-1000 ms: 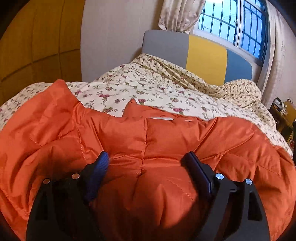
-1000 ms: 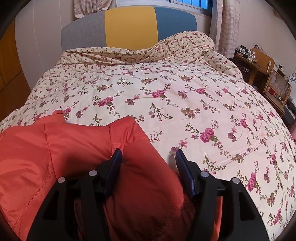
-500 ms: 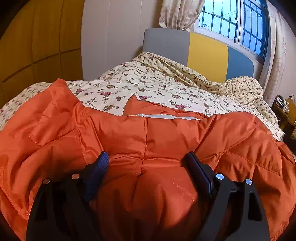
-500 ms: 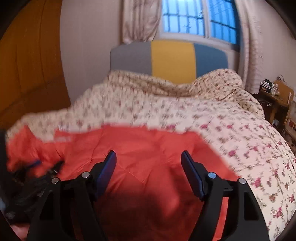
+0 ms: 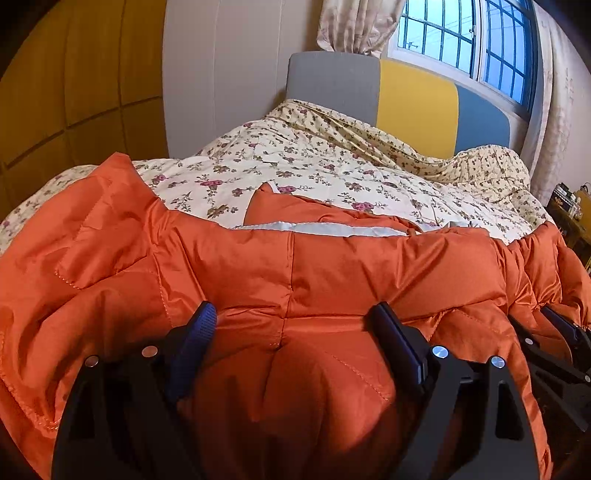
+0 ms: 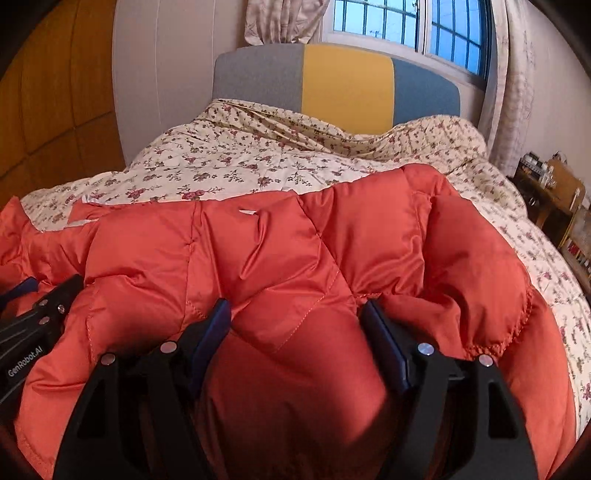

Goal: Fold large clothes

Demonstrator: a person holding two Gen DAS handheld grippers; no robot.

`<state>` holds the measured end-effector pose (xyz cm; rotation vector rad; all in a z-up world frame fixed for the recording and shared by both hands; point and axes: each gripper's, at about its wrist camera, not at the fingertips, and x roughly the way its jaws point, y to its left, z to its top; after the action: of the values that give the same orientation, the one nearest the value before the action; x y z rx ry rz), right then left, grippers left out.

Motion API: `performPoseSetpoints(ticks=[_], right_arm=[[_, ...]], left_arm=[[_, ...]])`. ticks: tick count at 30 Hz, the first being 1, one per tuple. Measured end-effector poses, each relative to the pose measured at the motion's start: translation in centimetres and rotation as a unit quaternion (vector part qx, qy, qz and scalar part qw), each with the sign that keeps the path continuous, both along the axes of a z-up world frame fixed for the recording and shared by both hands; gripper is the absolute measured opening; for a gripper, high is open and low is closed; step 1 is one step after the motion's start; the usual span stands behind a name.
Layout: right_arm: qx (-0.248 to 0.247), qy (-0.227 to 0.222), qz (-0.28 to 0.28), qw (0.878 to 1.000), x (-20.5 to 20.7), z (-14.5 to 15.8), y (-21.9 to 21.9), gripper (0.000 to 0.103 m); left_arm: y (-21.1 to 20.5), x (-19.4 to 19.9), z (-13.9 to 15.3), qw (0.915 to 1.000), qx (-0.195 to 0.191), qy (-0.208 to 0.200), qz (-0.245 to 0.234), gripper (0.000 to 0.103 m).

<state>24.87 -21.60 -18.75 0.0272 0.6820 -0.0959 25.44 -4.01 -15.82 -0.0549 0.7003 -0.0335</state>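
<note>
We see the jacket (image 5: 295,280) lying on the quilt (image 5: 332,170) at the bed's near end, the headboard (image 6: 332,88) behind, a desk (image 6: 554,188) right.

Floral quilt (image 6: 295,162) spread over bed; grey-yellow-blue headboard (image 6: 343,88) at its head; barred window (image 6: 406,22) above headboard; wooden side table (image 6: 554,192) right of bed

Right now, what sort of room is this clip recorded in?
Most likely a home bedroom. A bed with a floral quilt and a padded grey, yellow and blue headboard fills the view, a curtained barred window sits behind it, and an orange puffer jacket lies on the quilt.
</note>
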Motion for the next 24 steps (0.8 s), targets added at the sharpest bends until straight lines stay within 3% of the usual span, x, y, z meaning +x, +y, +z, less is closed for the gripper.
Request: performPoseSetpoints(ticks=[3, 6, 9, 12, 14, 17, 20, 24], right_arm=[[0.035, 0.013, 0.023, 0.999, -0.5, 0.9, -1.2, 0.080], [0.061, -0.029, 0.037, 0.997, -2.8, 2.8, -3.5, 0.080], [0.060, -0.035, 0.026, 0.997, -3.7, 3.5, -6.0, 0.080], [0.065, -0.023, 0.005, 0.998, -3.5, 2.7, -8.2, 0.080], [0.076, -0.010, 0.004, 0.997, -3.2, 1.5, -8.9, 0.081], [0.031, -0.017, -0.005, 0.999, -3.2, 0.8, -7.6, 0.082], [0.018, -0.014, -0.009, 1.000, -2.9, 0.2, -7.0, 0.082], [0.039, -0.011, -0.008, 0.999, -2.5, -0.4, -7.7, 0.083]], left_arm=[[-0.1, 0.0, 0.4, 0.9999, 0.006, 0.009, -0.002, 0.091], [0.3, -0.9, 1.8, 0.9995, 0.004, 0.023, -0.020, 0.094], [1.2, -2.5, 3.0, 0.9998, -0.002, 0.001, -0.021, 0.096], [1.8, -3.2, 3.9, 0.9995, 0.023, -0.023, 0.005, 0.097], [2.1, -2.5, 3.5, 0.9990, 0.039, -0.017, 0.014, 0.099], [2.7, -0.9, 1.4, 0.9991, 0.033, 0.024, 0.016, 0.100], [3.0, -0.6, 0.8, 0.9996, 0.017, 0.019, 0.009, 0.100], [3.4, -0.3, 0.1, 0.9998, -0.005, 0.019, 0.000, 0.100]])
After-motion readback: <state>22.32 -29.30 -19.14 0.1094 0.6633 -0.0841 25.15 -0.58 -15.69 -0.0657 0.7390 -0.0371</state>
